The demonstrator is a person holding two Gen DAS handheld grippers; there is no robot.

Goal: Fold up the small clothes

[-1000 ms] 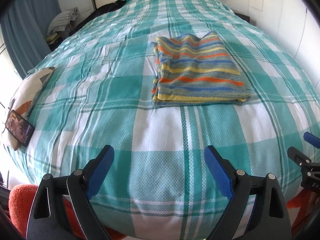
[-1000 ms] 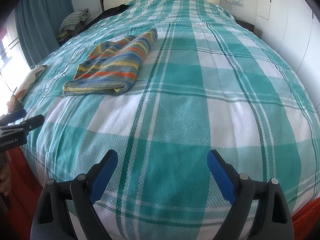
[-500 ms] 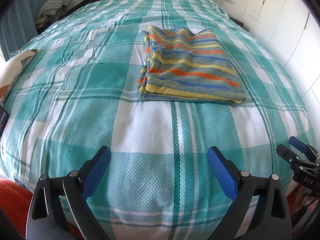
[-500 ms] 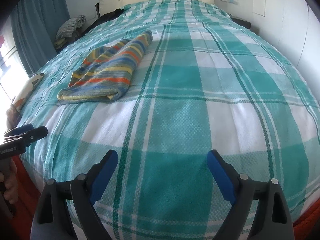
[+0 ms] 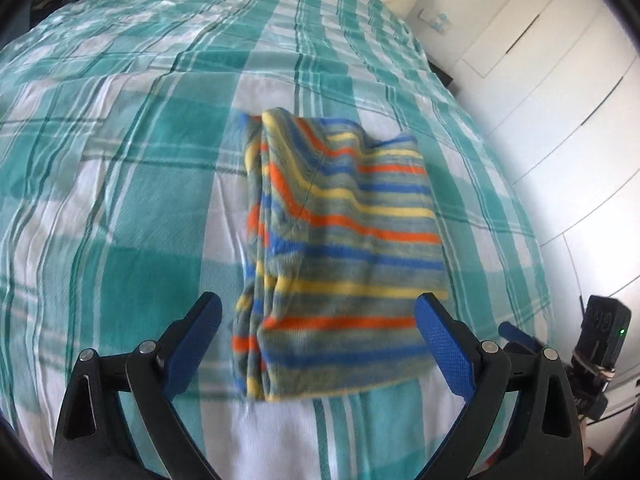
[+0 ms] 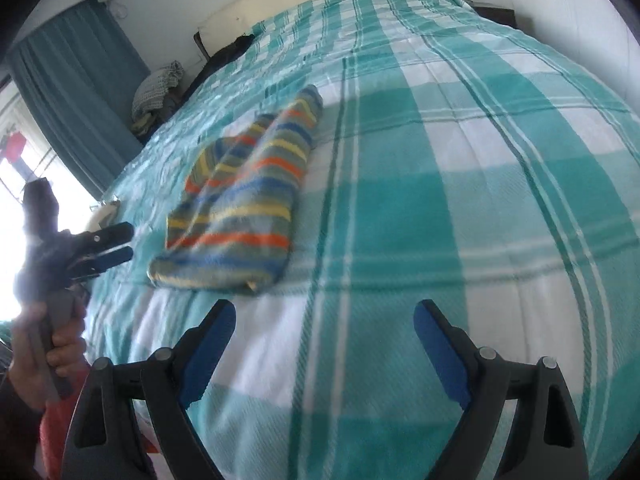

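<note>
Both my claws, left claw and right claw, are spread and empty near the striped garment; next I pinch its near edge for another fold.

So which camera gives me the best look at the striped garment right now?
The left wrist view: the striped garment lies folded, central, nearly whole, just ahead of the open left claw. The right wrist view shows it off to the left, foreshortened and blurred.
</note>
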